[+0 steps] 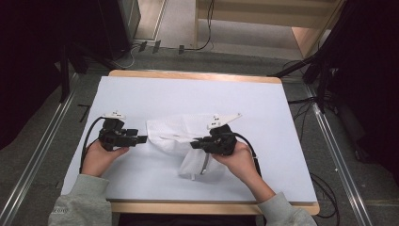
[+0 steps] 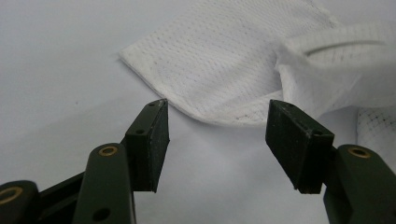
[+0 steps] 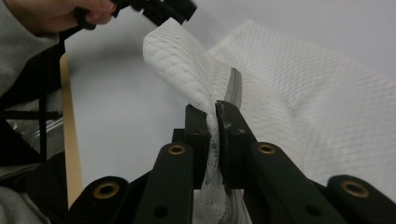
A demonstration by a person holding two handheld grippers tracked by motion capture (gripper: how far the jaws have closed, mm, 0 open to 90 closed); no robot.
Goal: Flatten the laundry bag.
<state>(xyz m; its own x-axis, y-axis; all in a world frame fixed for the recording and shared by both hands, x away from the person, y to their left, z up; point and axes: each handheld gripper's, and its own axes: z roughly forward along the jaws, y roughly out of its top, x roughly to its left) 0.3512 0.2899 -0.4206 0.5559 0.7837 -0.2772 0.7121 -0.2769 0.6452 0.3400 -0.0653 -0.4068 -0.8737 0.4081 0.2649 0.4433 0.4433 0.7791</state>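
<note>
a white mesh bag (image 1: 181,134) lay near the middle of the bench (image 1: 263,99), on its white cover. in the high view the bag's long axis ran on a slant, from an upper left corner close to the left gripper (image 1: 141,139) down toward the person's side of the bench, where a narrower crumpled end pointed at the near edge. the broader, flatter part spread out toward the far side and the right. a grey zipper (image 3: 235,91) ran along the bag, seen in the right gripper view just past the jaws.

the right gripper (image 1: 195,142) was clamped on the bag: in its own view the two jaws stood nearly together with a bunched fold of mesh pinched between them, and the fold rose up and curled over beyond the tips. the right hand (image 1: 240,157) gripped the tool from the near side.

the left gripper held nothing. its jaws stood wide apart, just short of the bag's rounded hemmed edge (image 2: 205,112), with the cloth lying flat on the bench ahead of the gap. whether the tips touched the hem could not be told. the left hand (image 1: 101,157) held that tool low over the bench, left of the bag
</note>
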